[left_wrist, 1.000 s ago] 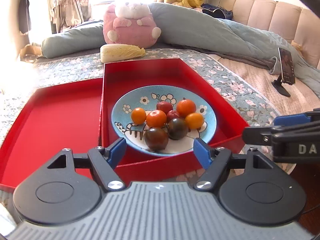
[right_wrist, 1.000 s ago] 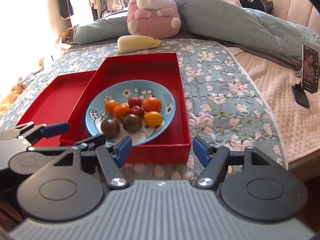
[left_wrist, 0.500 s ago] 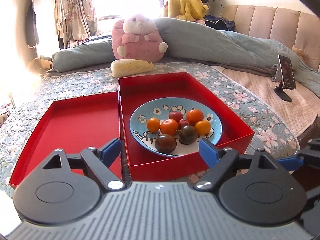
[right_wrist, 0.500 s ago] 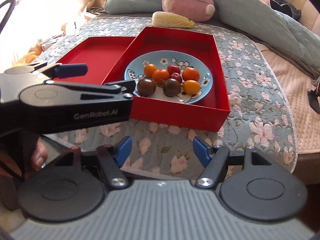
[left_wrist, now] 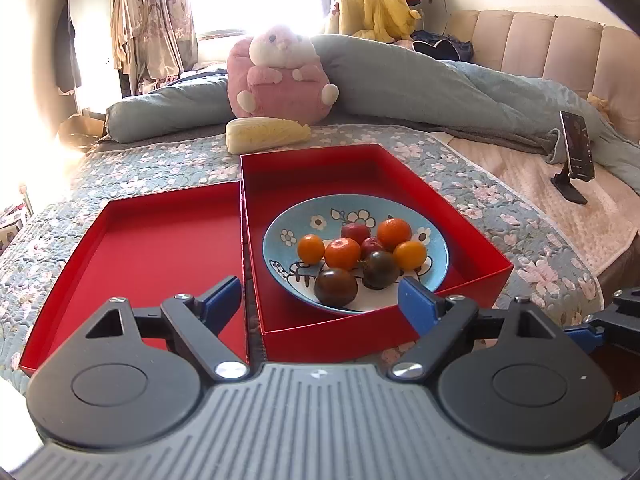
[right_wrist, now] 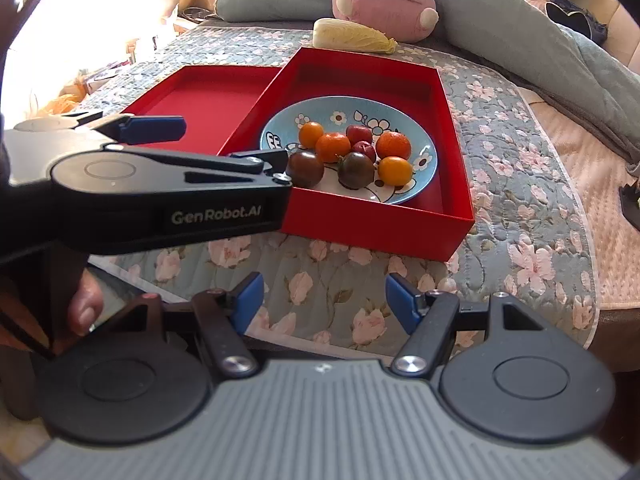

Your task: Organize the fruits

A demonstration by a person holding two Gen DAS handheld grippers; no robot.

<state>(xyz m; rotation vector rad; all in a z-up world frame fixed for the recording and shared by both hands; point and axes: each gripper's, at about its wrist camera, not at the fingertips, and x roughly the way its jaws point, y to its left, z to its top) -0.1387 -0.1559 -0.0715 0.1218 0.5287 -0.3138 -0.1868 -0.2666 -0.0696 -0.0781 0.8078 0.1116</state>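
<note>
Tomatoes (left_wrist: 335,287) on the plate (left_wrist: 280,256) look smooth, probably soft-skinned; I'd pinch one gently across its middle. Left gripper (left_wrist: 320,300) just widened, right gripper (right_wrist: 324,296) gapes, both empty.

Ahead of you: pink plush toy (left_wrist: 280,76) at back of bed w/ floral quilt (left_wrist: 460,176), napa cabbage (left_wrist: 266,134) just in front of it, grey-blue duvet (left_wrist: 420,92) behind, phone on stand (left_wrist: 576,152) far right, yellow blanket (left_wrist: 376,10) by padded headboard (left_wrist: 560,48), curtains (left_wrist: 152,20) at bright window.
</note>
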